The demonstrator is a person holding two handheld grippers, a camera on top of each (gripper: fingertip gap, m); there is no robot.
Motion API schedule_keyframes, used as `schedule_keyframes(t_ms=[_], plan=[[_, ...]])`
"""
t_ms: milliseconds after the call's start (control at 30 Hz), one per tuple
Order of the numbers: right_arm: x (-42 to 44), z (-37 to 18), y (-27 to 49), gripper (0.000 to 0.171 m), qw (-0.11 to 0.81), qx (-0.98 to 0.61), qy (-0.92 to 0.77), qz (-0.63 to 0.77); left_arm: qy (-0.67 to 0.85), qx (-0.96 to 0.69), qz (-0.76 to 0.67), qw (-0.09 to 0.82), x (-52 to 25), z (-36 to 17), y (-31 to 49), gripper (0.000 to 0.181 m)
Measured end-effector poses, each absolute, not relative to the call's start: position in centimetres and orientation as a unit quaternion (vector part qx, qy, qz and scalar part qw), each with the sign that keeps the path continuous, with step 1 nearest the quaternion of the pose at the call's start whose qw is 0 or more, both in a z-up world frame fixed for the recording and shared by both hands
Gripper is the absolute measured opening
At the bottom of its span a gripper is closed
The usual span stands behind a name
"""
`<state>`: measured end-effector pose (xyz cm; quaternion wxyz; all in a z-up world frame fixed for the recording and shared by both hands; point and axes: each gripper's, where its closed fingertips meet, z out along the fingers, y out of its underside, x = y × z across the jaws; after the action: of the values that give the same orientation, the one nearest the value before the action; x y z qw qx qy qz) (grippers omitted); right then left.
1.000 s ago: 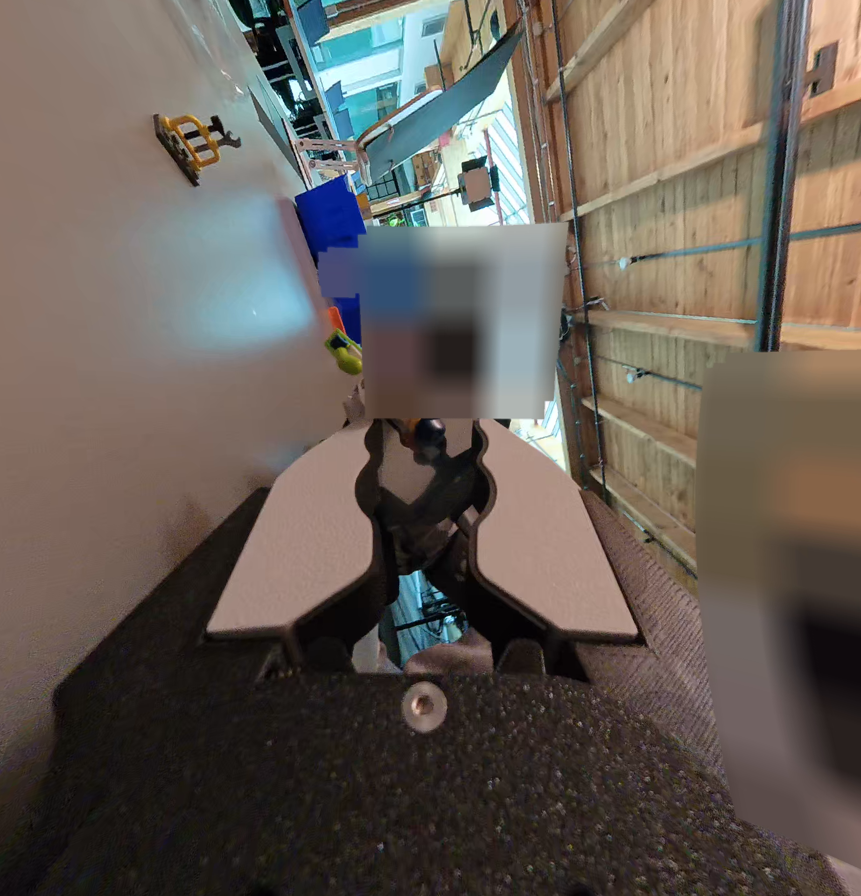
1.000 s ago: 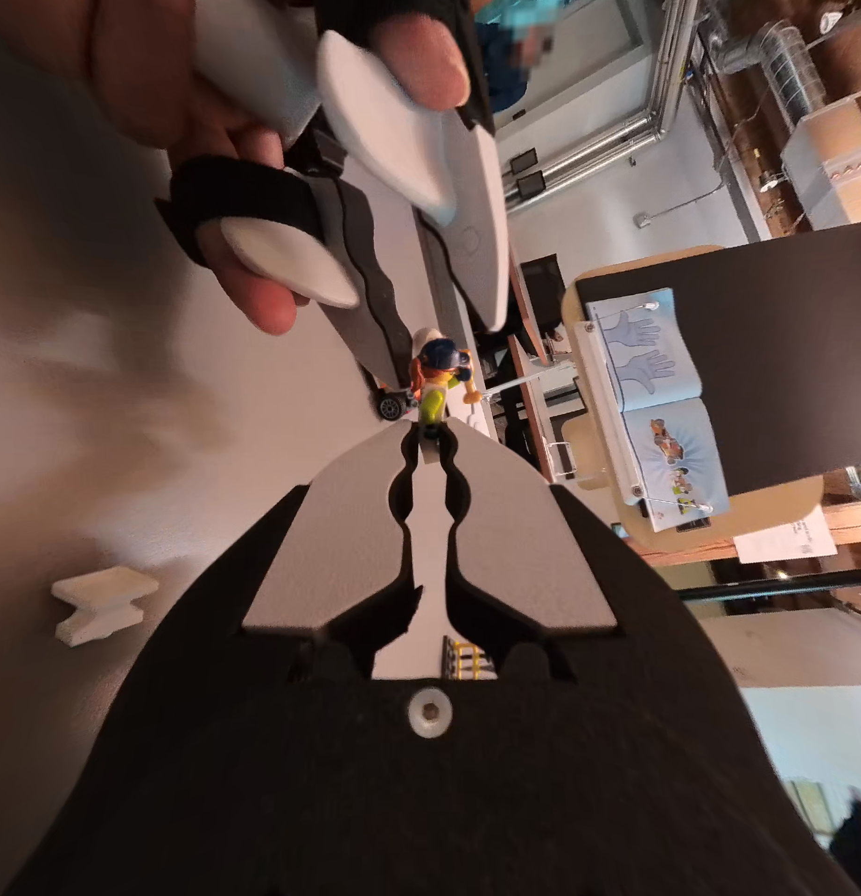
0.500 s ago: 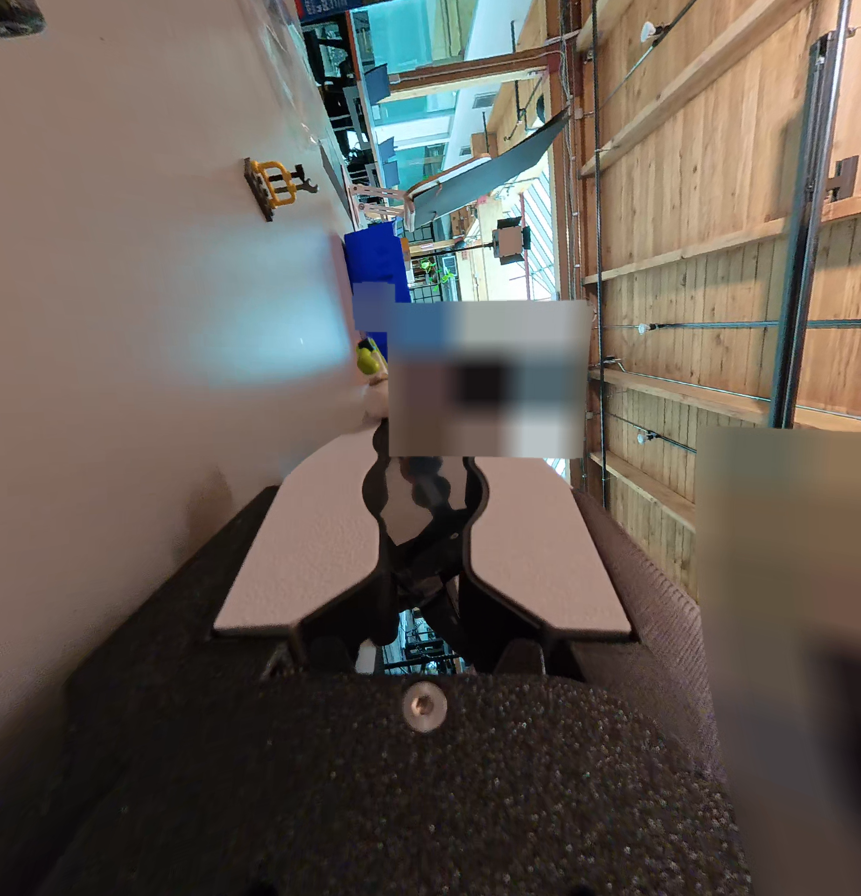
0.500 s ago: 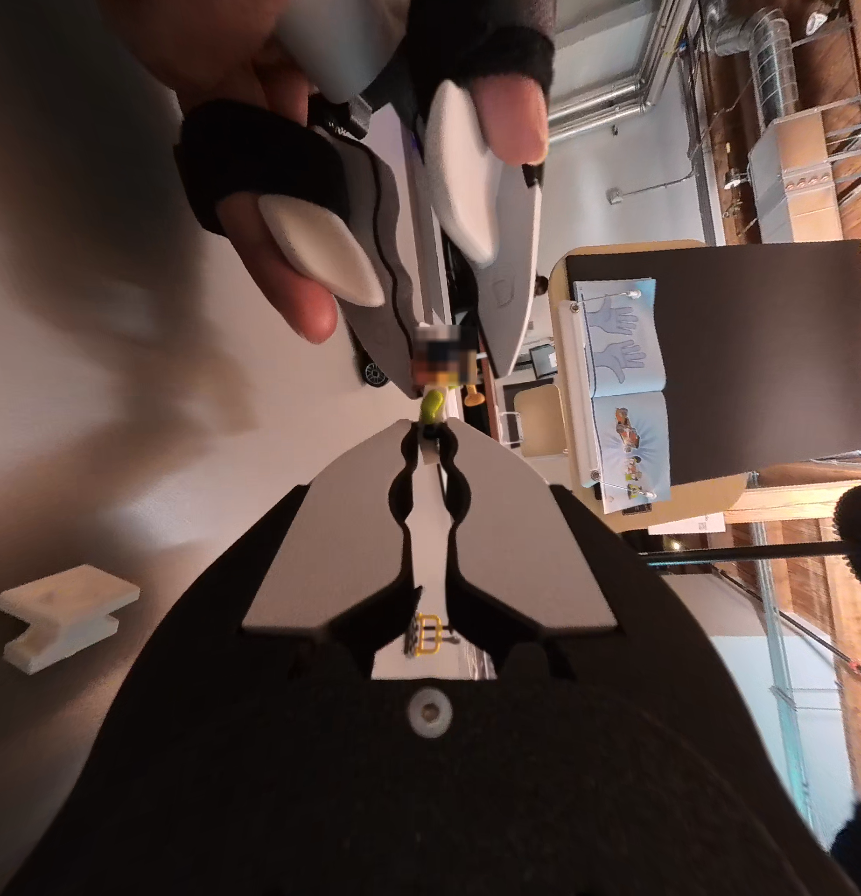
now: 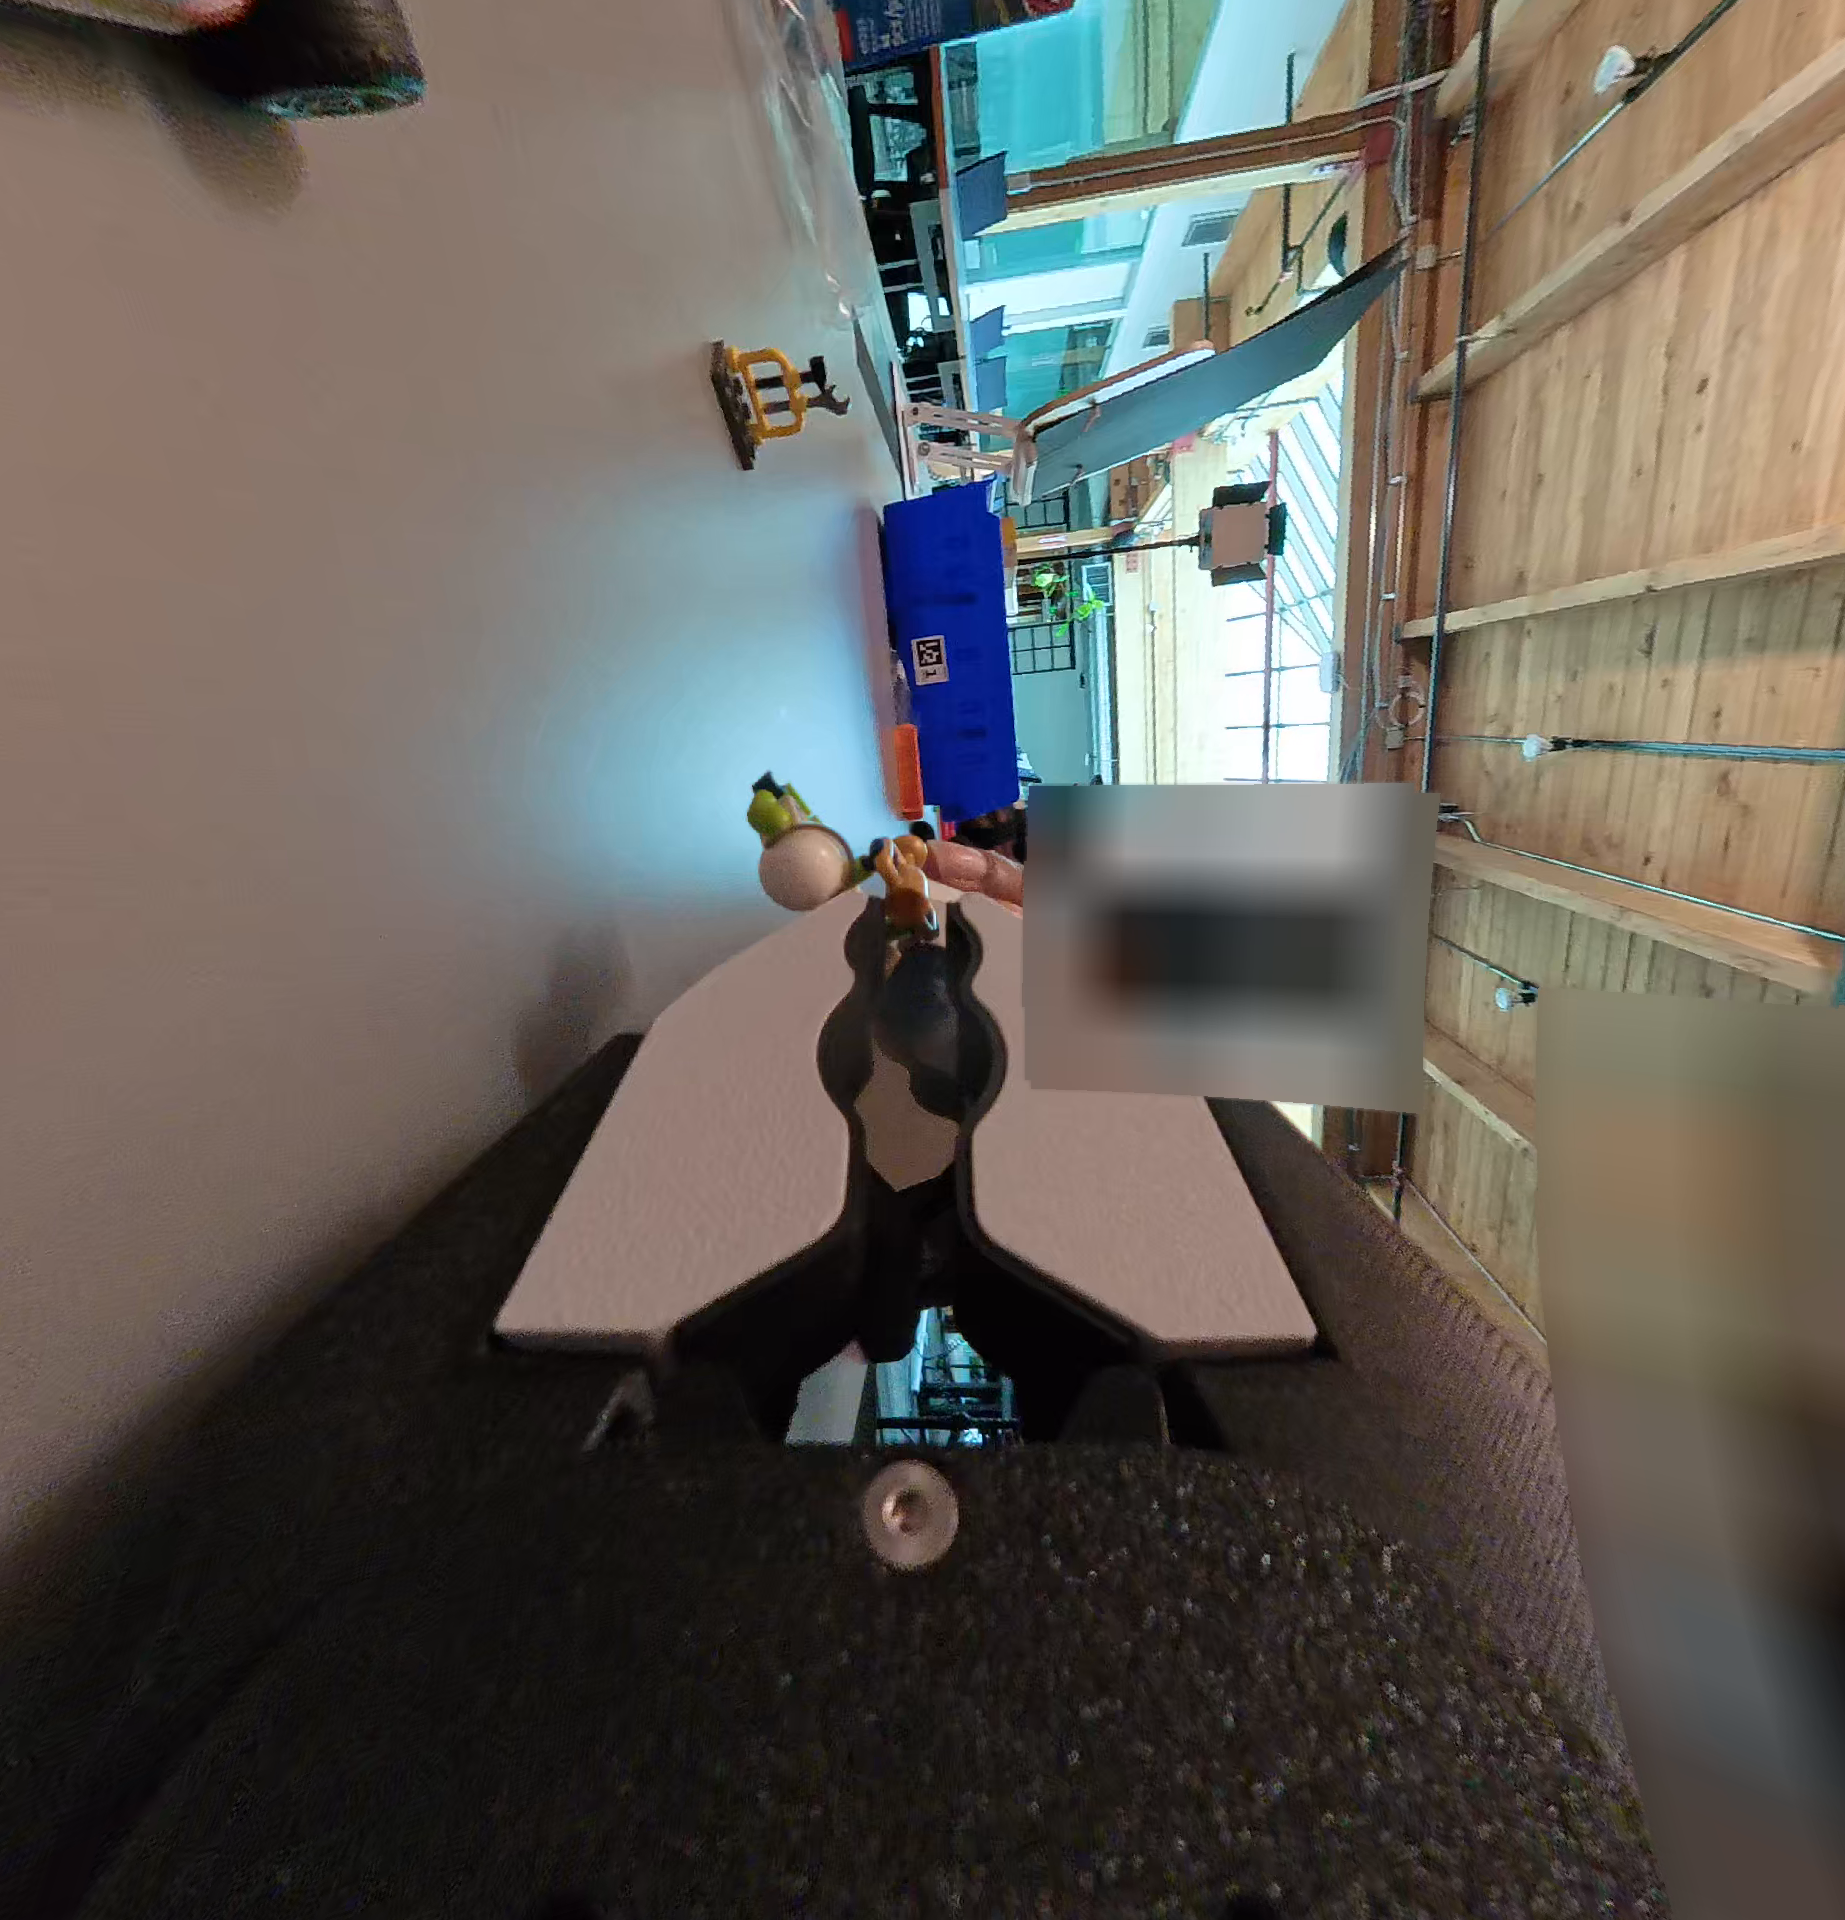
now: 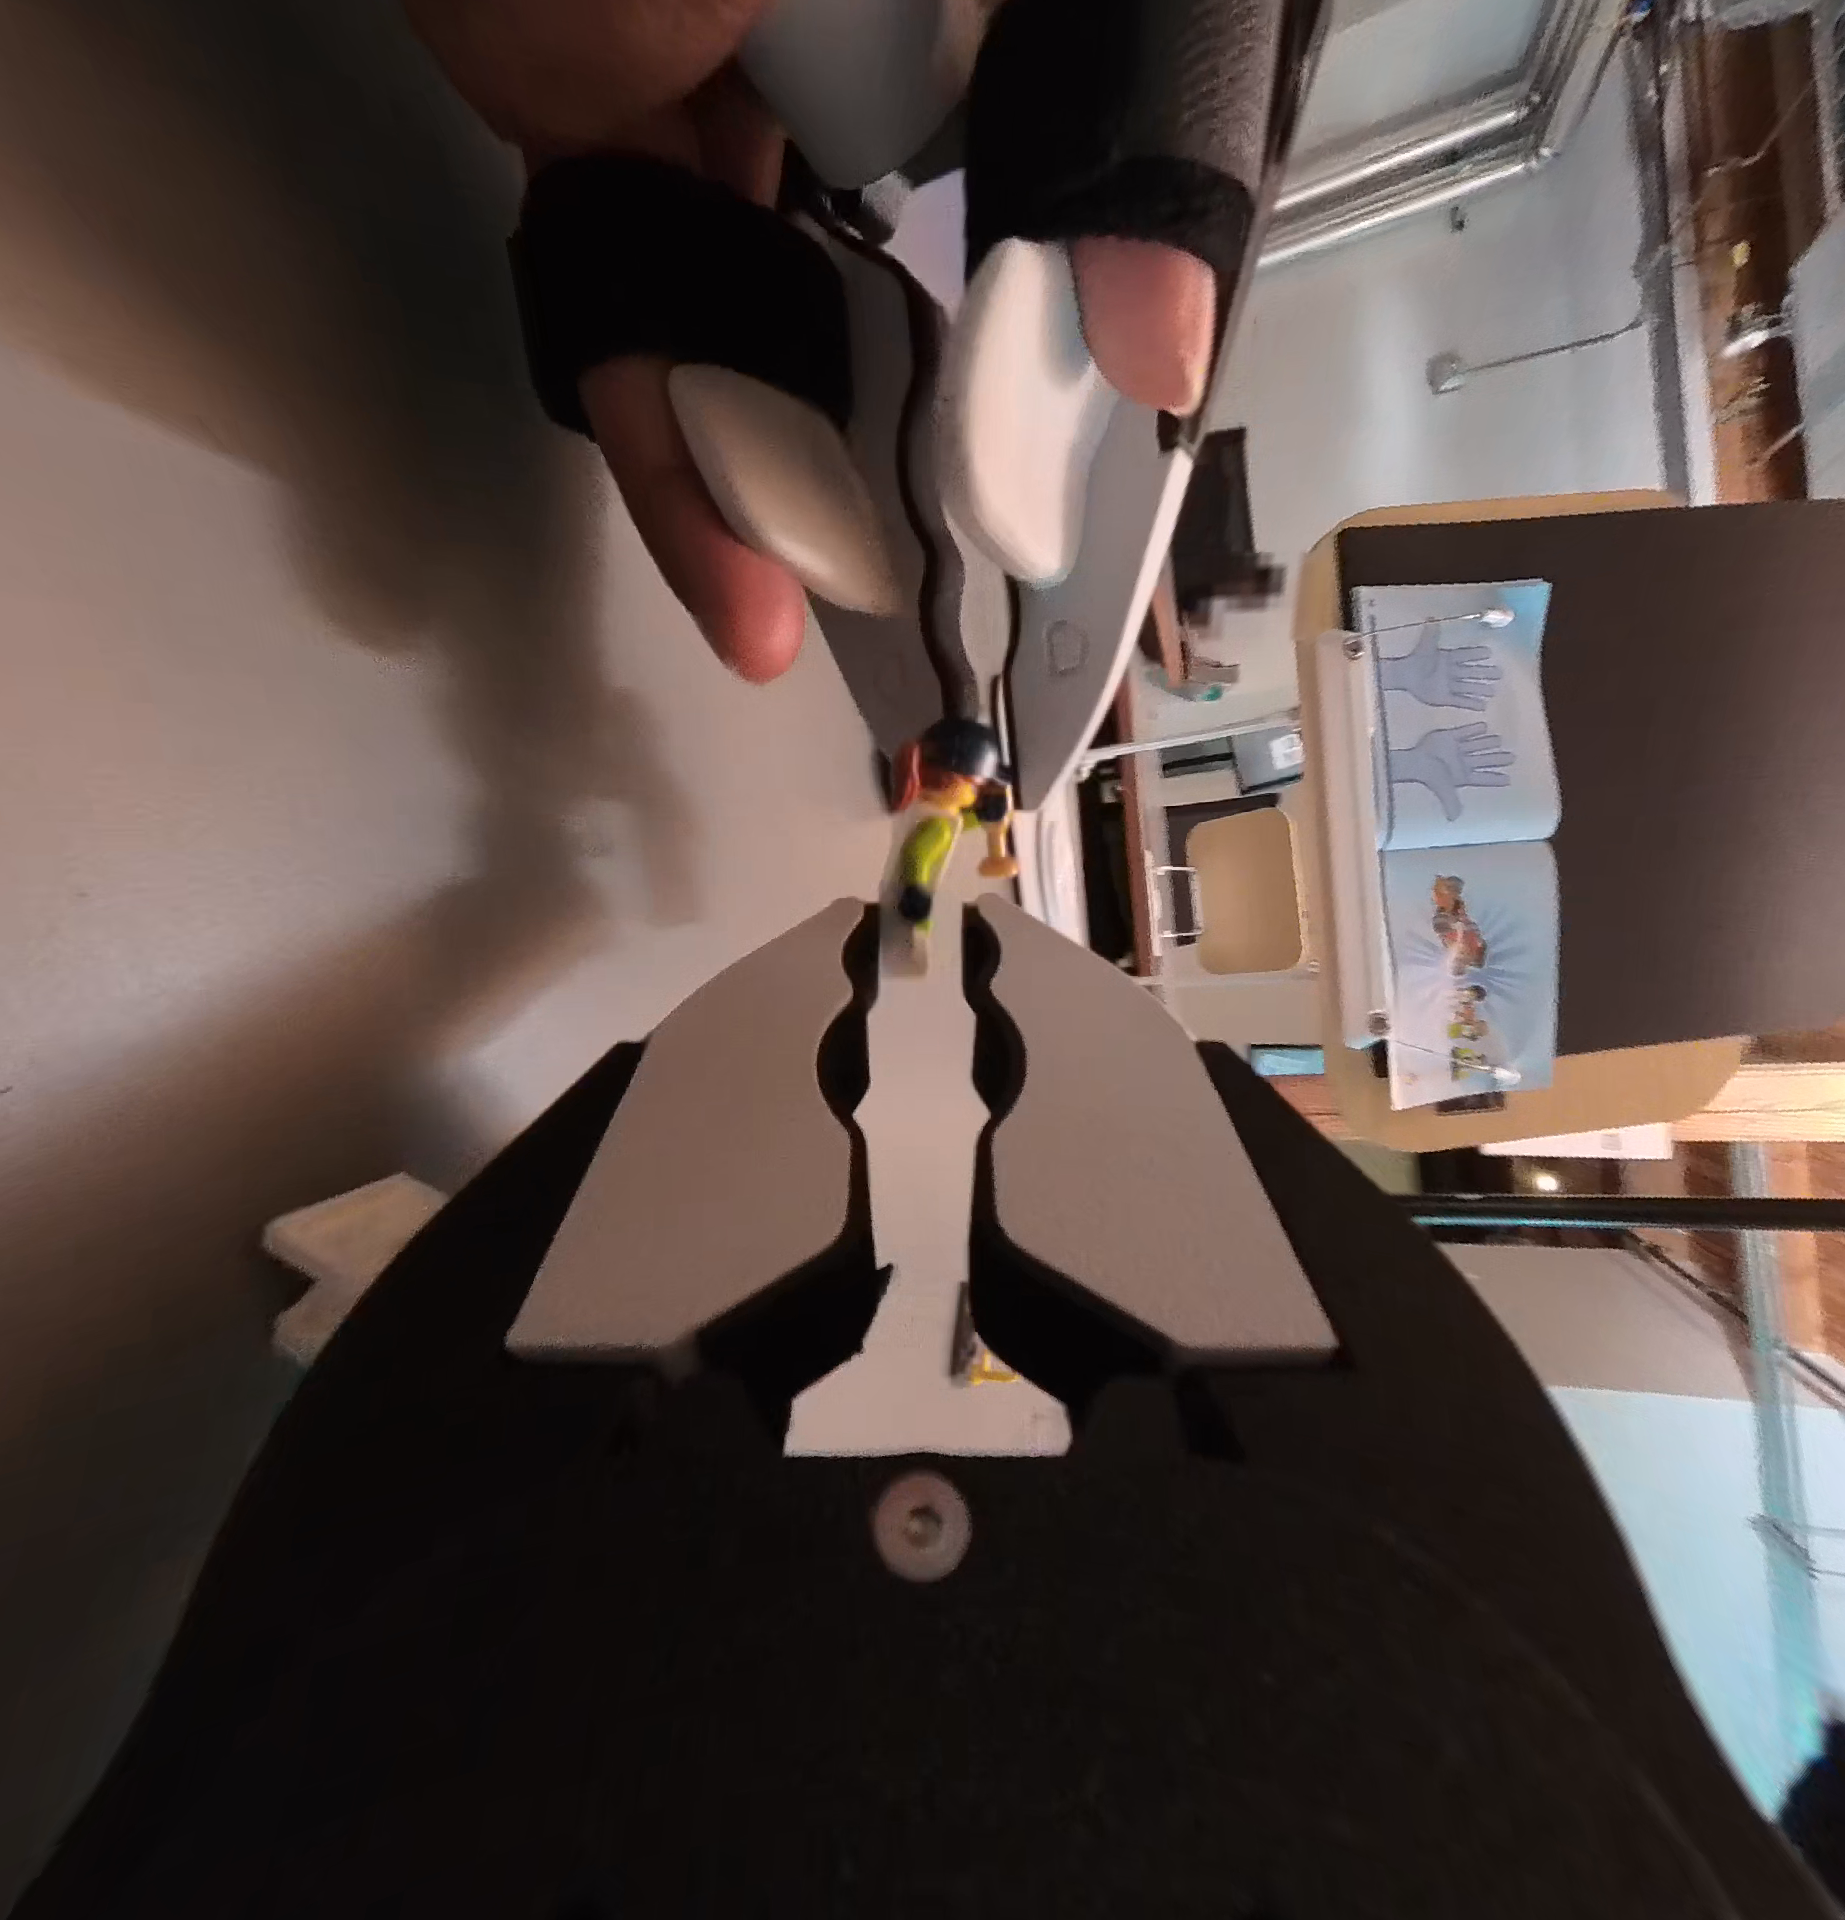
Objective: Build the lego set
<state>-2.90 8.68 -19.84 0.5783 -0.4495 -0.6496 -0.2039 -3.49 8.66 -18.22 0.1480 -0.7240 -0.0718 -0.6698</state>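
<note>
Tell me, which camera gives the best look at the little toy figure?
The right wrist view: the minifigure shows head, green torso and legs, held between both gripper tips. The left wrist view catches only its hair and arm, mostly hidden.

The glossy plastic minifigure in a lime-green top [image 6: 928, 852] contrasts with matt grey, finely textured gripper fingers [image 6: 710, 1132] and rough planked wood wall [image 5: 1645, 665] at right.

Left claw [image 6: 985, 748] and right claw [image 6: 913, 914] are crowding tip to tip around the minifigure [image 6: 939, 831], leaving no gap between. Pale surface [image 5: 378, 623] is lying open alongside; a small yellow-railed build [image 5: 772, 400] and blue box [image 5: 949, 644] are standing well apart.
</note>
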Motion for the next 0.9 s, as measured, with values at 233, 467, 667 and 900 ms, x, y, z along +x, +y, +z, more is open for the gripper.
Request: schedule_keyframes(t_ms=[233,467,667,900], plan=[[-2.5,-20.2,8.0,0.016,0.57,-0.466,-0.657,-0.162,-0.067,-0.736,-0.659,0.142,-3.7,-18.8,8.2,0.008],[0.1,-19.9,6.7,0.015,0.515,-0.548,-0.658,0.038,-0.026,-0.75,-0.645,0.145,-4.0,-19.0,7.8,0.007],[2.7,-20.4,2.5,0.016,0.368,-0.579,-0.678,0.263,0.038,-0.756,-0.64,0.134,-3.3,-18.7,6.4,0.007],[2.2,-23.3,1.6,0.026,0.301,-0.584,-0.721,0.223,0.068,-0.746,-0.653,0.112,-2.5,-18.5,4.9,0.007]])
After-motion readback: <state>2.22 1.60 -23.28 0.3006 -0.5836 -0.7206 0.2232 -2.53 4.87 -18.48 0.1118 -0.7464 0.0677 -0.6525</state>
